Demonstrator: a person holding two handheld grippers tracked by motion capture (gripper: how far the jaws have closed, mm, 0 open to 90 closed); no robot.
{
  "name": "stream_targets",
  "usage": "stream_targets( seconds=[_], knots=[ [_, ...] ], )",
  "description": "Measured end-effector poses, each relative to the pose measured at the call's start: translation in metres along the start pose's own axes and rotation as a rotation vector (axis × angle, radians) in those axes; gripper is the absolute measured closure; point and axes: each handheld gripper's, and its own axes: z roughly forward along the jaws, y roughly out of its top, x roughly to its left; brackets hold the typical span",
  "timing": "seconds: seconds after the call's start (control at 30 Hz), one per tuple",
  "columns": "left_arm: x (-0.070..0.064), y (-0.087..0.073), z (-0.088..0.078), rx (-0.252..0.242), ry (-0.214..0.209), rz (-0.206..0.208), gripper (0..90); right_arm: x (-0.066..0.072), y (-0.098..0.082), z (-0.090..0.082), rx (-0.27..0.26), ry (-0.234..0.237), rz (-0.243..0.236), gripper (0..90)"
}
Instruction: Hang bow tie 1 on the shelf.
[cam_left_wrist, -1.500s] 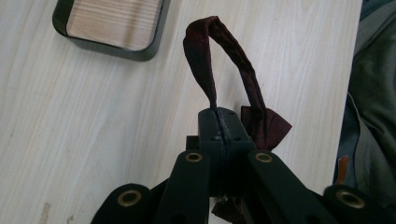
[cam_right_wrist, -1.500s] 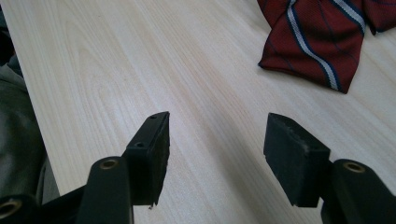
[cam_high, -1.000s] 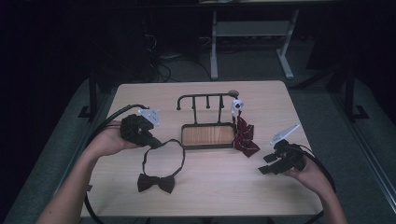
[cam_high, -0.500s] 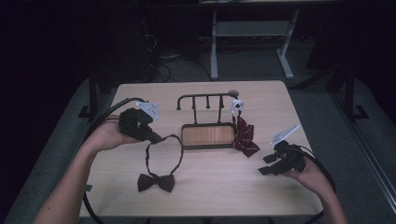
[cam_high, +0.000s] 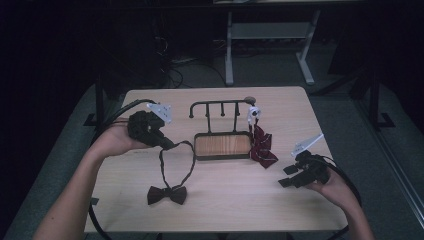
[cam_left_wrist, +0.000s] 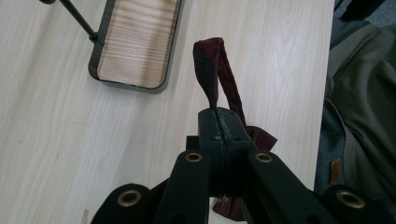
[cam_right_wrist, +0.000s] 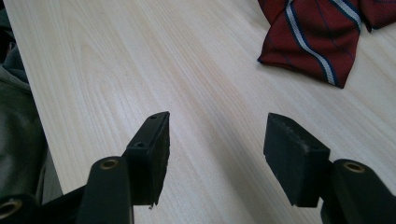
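My left gripper is at the table's left, shut on the strap of a dark bow tie. The strap rises as a loop from my left gripper's closed jaws. The tie's bow lies on the table nearer the person. A red striped bow tie hangs by a white clip from the right end of a black hook stand. My right gripper rests near the right edge, open and holding nothing, and the striped tie lies beyond my right gripper.
The stand has a wooden tray base at the table's middle, which also appears as the tray ahead of the left gripper. Cables trail off the left and right edges. The person's clothing is close by the near edge.
My left gripper has shifted slightly toward the far side, drawing the strap loop longer and narrower. The bow stays on the table. The right gripper has not moved.
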Motion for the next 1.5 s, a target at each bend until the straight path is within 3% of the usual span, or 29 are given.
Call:
stream_targets(
  seconds=[0.43,0.93,1.5],
  knots=[
    [0.003,0.006,-0.004,0.007,0.002,0.004,89.9,-0.003,-0.001,0.000,-0.004,0.007,0.004,40.7],
    [0.012,0.023,-0.012,0.010,0.029,0.010,89.9,-0.003,-0.002,0.000,-0.002,0.013,0.011,40.7],
    [0.025,0.033,-0.015,-0.005,0.038,-0.013,89.9,-0.001,0.000,-0.003,-0.004,0.002,-0.011,40.7]
  ],
)
